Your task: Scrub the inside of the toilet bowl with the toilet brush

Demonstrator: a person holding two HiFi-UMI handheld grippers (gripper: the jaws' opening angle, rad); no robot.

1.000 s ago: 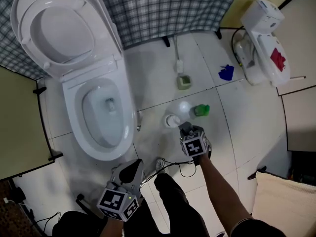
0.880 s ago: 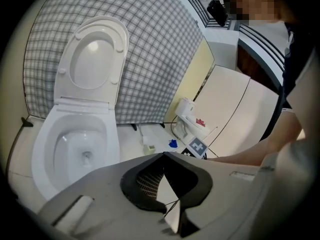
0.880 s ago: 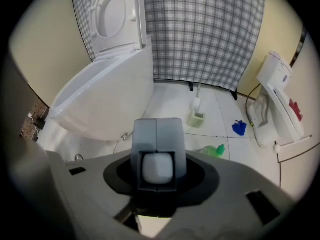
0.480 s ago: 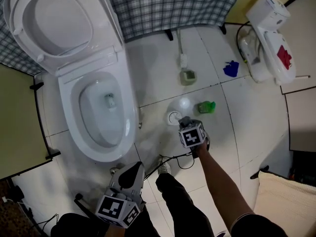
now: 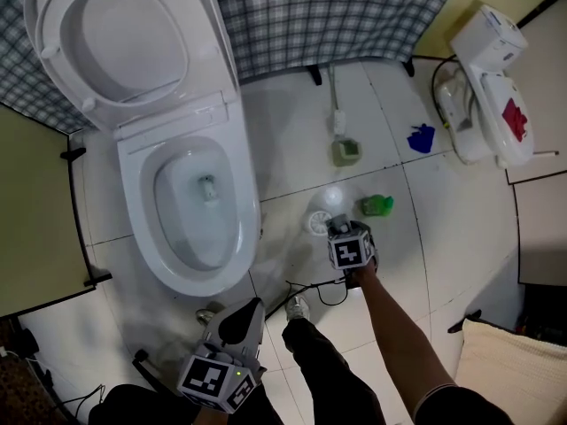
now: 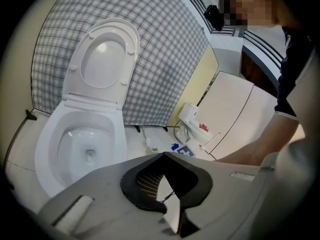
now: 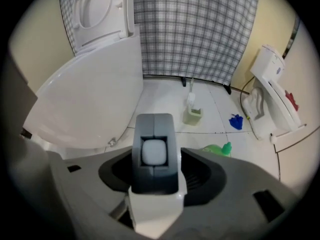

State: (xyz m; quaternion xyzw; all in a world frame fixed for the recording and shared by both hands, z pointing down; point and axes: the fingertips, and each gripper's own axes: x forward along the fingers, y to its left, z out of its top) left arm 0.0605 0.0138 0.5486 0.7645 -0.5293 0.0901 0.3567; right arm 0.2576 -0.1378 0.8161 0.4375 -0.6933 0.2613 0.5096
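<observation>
Right gripper [image 5: 339, 229] wider — round one brush [image 7: 154, 152]

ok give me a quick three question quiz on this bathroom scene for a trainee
1. True or false: the toilet has its lid down.
2. What hangs behind the toilet? A) checked cloth B) mirror C) towel rail
3. Fill in: the bottle is coloured ____.

Key: 1 false; 2 A; 3 green.
</observation>
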